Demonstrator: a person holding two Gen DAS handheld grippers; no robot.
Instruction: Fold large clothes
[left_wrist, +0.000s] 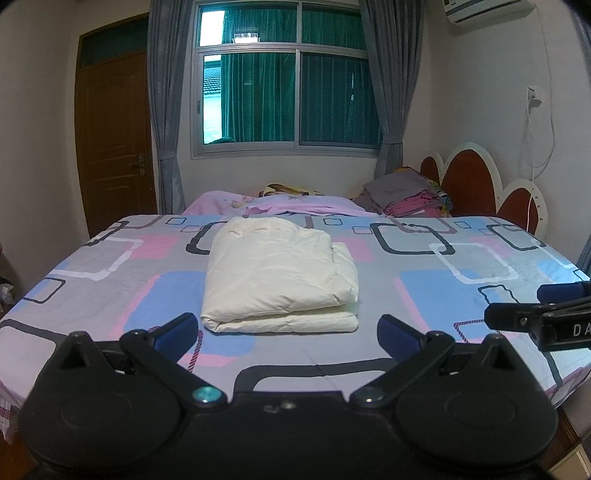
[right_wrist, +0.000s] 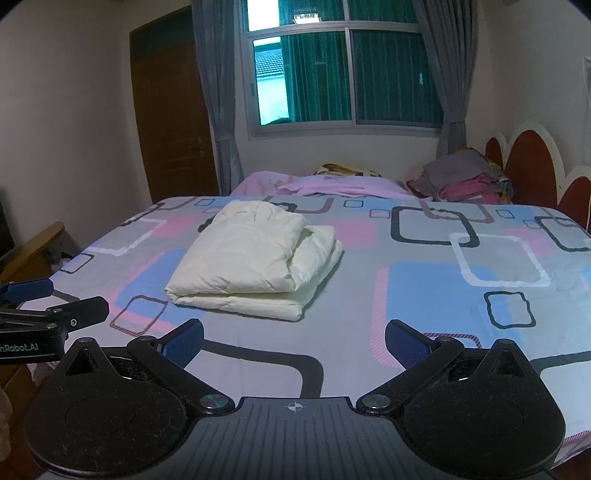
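Nearest the lens, my left gripper (left_wrist: 288, 328) and right gripper (right_wrist: 293, 339) both hang with jaws spread wide, holding nothing, above the near edge of the bed sheet (left_wrist: 424, 295). At 12 o'clock from the left gripper, apart from both, the cream garment (left_wrist: 280, 273) lies folded into a compact stack. Farther off, at 1 o'clock, a clothes pile (left_wrist: 406, 195) sits by the headboard (left_wrist: 469, 181). Judged risk: a pinch that takes only the top layer would peel the padded stack open; any drag would shift the offset right-hand layers.
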